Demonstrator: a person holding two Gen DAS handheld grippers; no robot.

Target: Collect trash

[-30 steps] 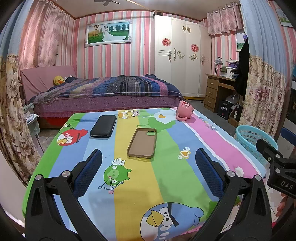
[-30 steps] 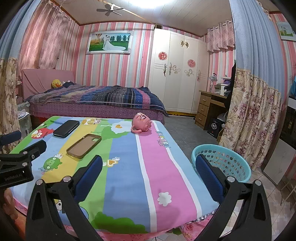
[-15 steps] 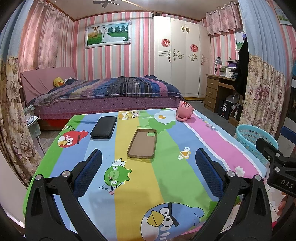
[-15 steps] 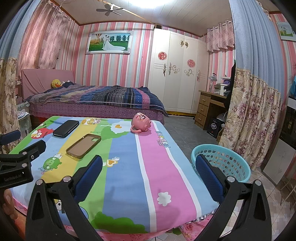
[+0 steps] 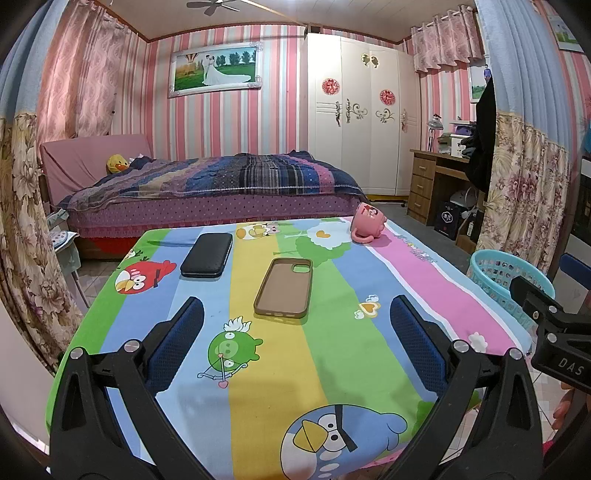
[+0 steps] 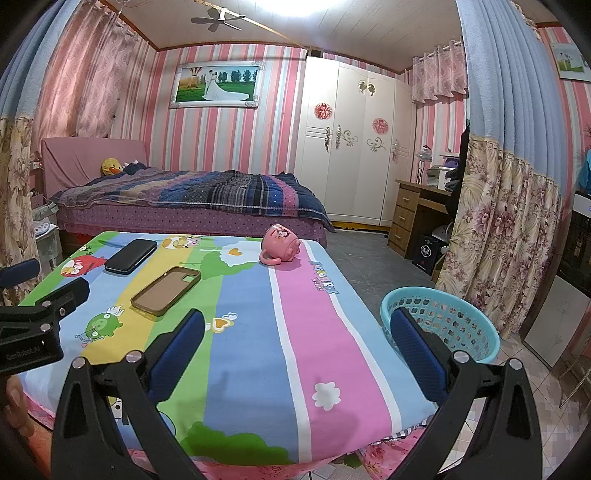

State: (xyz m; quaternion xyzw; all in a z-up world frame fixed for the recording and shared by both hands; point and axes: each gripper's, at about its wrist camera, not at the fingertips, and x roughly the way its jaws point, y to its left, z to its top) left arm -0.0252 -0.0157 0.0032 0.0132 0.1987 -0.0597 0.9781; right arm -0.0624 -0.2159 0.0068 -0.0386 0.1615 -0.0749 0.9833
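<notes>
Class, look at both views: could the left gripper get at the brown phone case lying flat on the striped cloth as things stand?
Probably yes. The left gripper is open and empty, and the brown phone case lies just ahead of it on the striped tablecloth with nothing between.

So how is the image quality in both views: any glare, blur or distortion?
Left wrist view: sharp, evenly lit, strong fisheye bending of the curtains, dark corners. Right wrist view: equally sharp, but the ceiling light blows out at the top edge; same bending.
</notes>
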